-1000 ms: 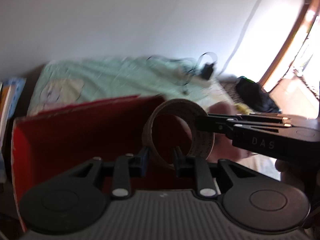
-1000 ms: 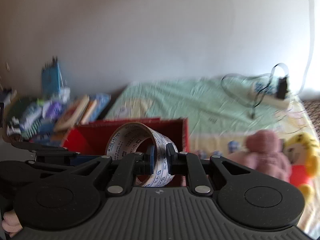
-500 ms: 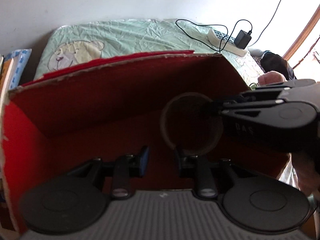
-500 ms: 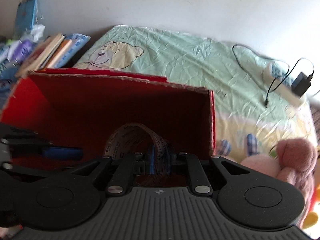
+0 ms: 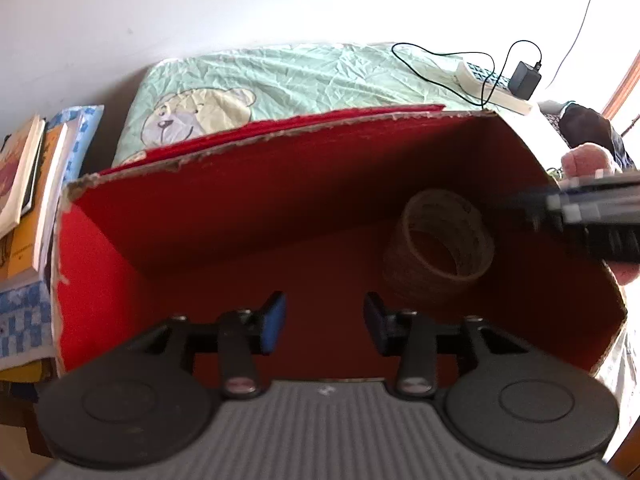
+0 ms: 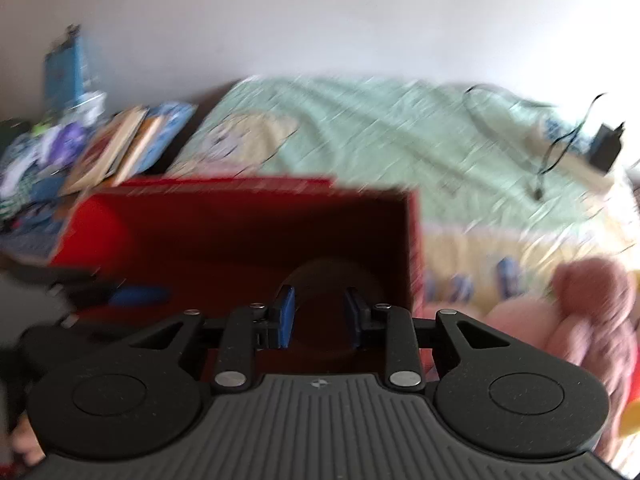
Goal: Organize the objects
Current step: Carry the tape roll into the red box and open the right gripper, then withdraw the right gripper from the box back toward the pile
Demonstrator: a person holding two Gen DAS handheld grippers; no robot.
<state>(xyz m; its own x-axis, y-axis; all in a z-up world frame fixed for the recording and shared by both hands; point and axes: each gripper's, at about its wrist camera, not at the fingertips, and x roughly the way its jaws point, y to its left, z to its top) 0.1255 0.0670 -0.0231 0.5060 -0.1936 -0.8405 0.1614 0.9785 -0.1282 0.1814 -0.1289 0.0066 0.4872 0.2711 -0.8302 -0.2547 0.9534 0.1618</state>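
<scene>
Sorting into the red box: tape roll lies inside, free. Right tool and left tool both gape, empty. Next: pick another item, probably the pink plush toy.

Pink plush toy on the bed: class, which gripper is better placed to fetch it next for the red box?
Right. The right gripper is open and empty, with the pink plush toy on its side; the left gripper hangs over the red box.

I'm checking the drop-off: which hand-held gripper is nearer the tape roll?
Right. The right hand-held gripper sits open just above the tape roll; the left hand-held gripper is open, off to its side.
</scene>
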